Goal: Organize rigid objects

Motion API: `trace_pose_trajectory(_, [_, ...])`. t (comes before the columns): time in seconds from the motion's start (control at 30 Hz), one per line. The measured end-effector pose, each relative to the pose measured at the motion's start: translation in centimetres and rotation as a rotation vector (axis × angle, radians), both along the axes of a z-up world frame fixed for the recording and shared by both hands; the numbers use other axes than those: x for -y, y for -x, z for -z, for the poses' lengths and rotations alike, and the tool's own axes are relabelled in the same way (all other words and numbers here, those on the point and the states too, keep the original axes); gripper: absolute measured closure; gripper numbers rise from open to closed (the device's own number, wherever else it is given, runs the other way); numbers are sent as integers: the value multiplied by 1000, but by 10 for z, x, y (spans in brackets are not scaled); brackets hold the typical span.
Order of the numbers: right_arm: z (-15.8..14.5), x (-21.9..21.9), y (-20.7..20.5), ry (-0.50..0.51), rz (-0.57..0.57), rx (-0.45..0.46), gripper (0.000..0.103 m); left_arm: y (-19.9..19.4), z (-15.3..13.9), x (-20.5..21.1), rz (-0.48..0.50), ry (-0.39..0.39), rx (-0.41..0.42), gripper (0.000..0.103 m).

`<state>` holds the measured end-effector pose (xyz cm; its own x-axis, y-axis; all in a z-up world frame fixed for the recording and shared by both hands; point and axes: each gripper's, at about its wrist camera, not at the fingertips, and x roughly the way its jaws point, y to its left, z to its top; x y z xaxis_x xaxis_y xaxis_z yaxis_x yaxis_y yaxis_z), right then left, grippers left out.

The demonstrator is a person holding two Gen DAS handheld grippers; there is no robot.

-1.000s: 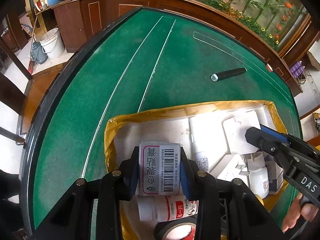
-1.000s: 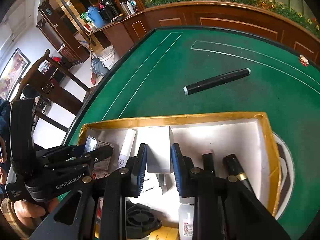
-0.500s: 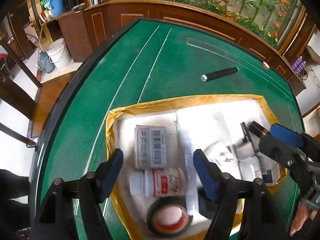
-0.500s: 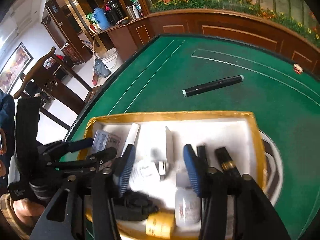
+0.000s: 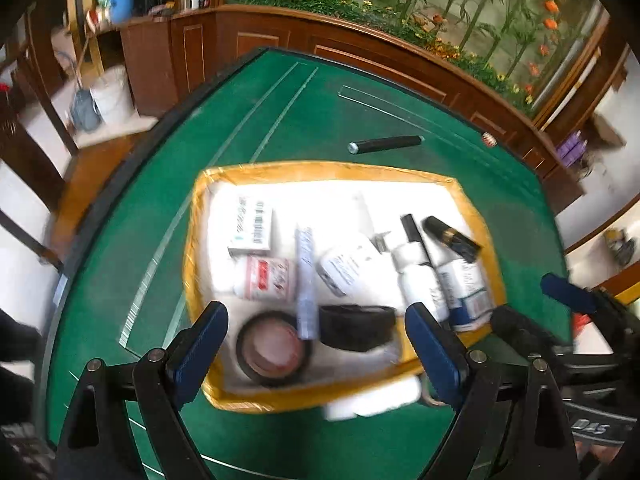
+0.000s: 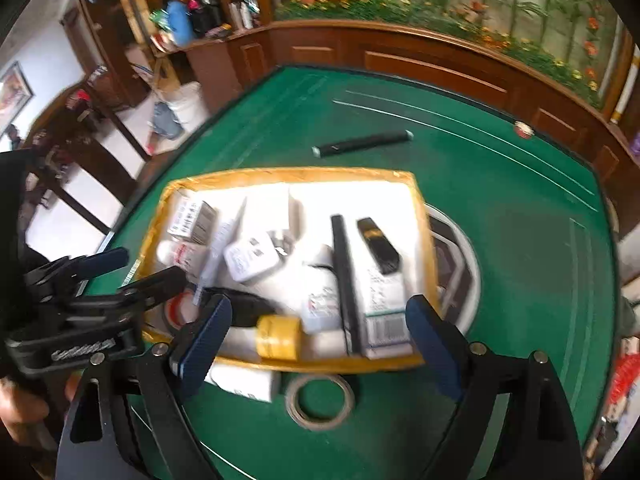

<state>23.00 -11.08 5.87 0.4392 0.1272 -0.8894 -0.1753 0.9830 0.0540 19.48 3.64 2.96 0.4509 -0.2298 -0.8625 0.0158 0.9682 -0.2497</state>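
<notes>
On the green felt table (image 5: 224,184), beyond my yellow-rimmed white tray (image 5: 320,169), lies the slim black rigid marker (image 5: 385,144); light, likely to roll, so I'd pinch mid-barrel, with both left gripper (image 5: 316,344) and right gripper (image 6: 318,338) just spread wide, empty

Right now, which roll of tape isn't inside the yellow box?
The pale tan tape roll. It lies flat on the green table just outside the yellow box, while the black tape roll sits inside the box.
</notes>
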Motion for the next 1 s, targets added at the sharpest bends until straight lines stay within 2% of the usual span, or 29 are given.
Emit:
trace_pose_trajectory(0.1, [-2,-2,5,62,8,-21,14,8,1,-3,-25,62,-30,10])
trace_pose_trajectory(0.23, [-1,1,14,116,23,-33,1,25,3,-7,-44,82,-48,8])
trace_pose_trajectory(0.3, [1,3,21,119,18,-49,0,40,1,-11,-60,34,-18,1])
trace_pose_trajectory(0.37, [3,5,30,106,9,-60,0,59,-4,-19,-93,-24,52,1])
trace_pose_trajectory(0.4, [3,6,35,102,3,-60,0,66,-5,-22,-88,-30,77,1])
trace_pose_trajectory(0.5, [2,9,56,58,-30,-33,0,84,-5,-28,-111,-100,73,1])
trace_pose_trajectory(0.6, [-1,9,77,33,-70,3,0,100,-4,-19,-110,-266,64,0])
trace_pose_trajectory(0.67, [-2,10,87,36,-77,16,0,111,-2,-13,-116,-336,59,0])
trace_pose_trajectory(0.77, [-1,11,97,23,-83,13,0,123,4,-8,-140,-328,38,0])
trace_pose_trajectory(0.87, [0,14,105,20,-81,13,0,128,16,-2,-155,-344,-34,0])
trace_pose_trajectory(1.0, [4,19,111,16,-75,0,0,132,18,6,-148,-321,-41,0])
